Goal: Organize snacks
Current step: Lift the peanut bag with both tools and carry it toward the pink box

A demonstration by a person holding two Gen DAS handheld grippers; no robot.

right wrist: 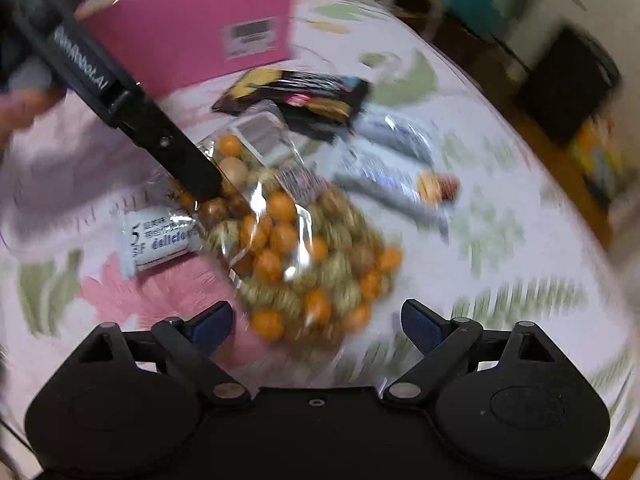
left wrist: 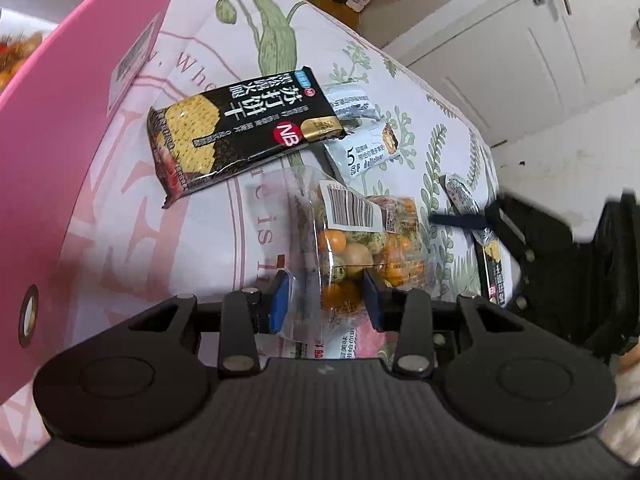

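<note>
A clear bag of orange and speckled coated nuts (left wrist: 352, 240) lies on the flowered tablecloth. My left gripper (left wrist: 327, 300) is shut on one end of it, blue pads against the plastic; in the right wrist view its black fingers (right wrist: 192, 172) reach the bag (right wrist: 304, 248) from the upper left. My right gripper (right wrist: 318, 328) stands open just over the bag's other end, and its pads do not press on it. A black cracker pack (left wrist: 240, 136) lies beyond the bag.
A pink box (left wrist: 60, 140) stands at the left, its labelled side (right wrist: 200, 32) at the back in the right wrist view. Small white snack packs (left wrist: 360, 148) (right wrist: 160, 236) lie around the bag, with more (right wrist: 400, 168) to the right. White cabinets (left wrist: 520, 60) stand past the table edge.
</note>
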